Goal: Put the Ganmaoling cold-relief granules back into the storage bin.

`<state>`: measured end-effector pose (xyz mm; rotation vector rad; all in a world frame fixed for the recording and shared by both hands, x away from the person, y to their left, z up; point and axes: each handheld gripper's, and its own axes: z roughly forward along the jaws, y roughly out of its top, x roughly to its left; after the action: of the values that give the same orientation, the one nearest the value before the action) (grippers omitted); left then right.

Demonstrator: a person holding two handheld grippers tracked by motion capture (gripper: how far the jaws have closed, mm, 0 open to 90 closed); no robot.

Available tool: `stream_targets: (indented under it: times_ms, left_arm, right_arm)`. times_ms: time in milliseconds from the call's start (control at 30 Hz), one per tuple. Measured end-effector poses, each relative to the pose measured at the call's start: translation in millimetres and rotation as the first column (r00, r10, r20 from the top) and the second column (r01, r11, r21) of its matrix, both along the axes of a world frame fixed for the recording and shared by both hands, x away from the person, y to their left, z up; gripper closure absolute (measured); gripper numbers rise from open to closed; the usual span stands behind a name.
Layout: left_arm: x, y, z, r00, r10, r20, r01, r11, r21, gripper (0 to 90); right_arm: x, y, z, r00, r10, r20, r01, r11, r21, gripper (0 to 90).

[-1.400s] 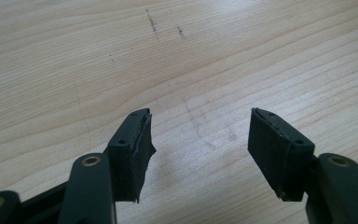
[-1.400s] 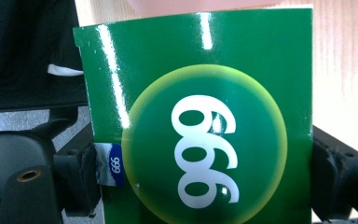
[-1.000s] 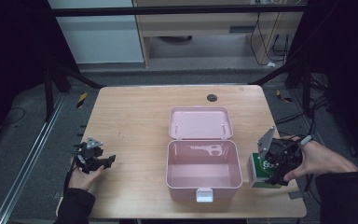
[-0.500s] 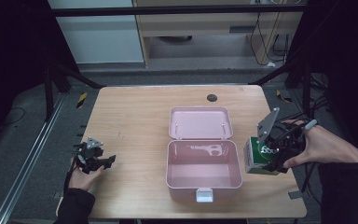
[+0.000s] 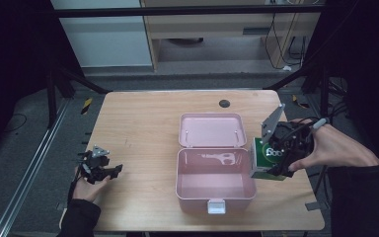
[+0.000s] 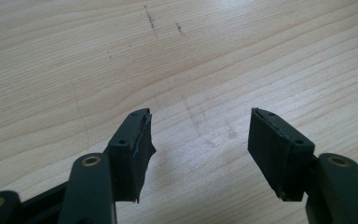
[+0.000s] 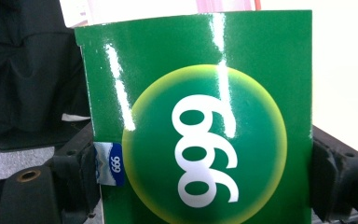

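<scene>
A green box (image 5: 266, 159) with a white "999" on a yellow-rimmed disc (image 7: 205, 140) hangs just right of the open pink case (image 5: 215, 197), above the table. My right gripper (image 5: 276, 158) is shut on it, its jaws pressing the box's two sides (image 7: 205, 177). White scissors (image 5: 216, 157) lie inside the pink case, whose lid (image 5: 212, 130) lies back flat. My left gripper (image 5: 109, 171) rests low near the table's left front edge, open, with bare wood between its jaws (image 6: 198, 140).
A small dark round disc (image 5: 224, 103) sits near the table's far edge. The wooden table (image 5: 138, 128) has a wide bare stretch between the left gripper and the case. Dark floor, cables and a frame lie past the table's edges.
My right gripper has carried the green box up and forward, from the table's front right toward the right side of the pink case. The left gripper has stayed put.
</scene>
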<state>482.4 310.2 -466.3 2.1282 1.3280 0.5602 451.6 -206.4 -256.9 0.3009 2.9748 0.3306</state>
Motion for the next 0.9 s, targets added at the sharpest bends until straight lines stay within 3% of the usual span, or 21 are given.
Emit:
stream_targets:
  times_ms: [600,900]
  left_arm:
    - [0.2,0.1,-0.4,1.0,-0.001,-0.001,0.001,1.0,0.001,39.2]
    - [0.4,0.2,-0.9,1.0,-0.001,-0.002,0.001,1.0,0.004,39.2]
  right_arm:
    - [4.2,47.5,-2.5,0.9992,0.04,-0.007,-0.04,0.999,0.019,15.6]
    - [5.0,56.4,-5.5,0.9993,0.033,-0.015,-0.033,0.999,0.032,15.6]
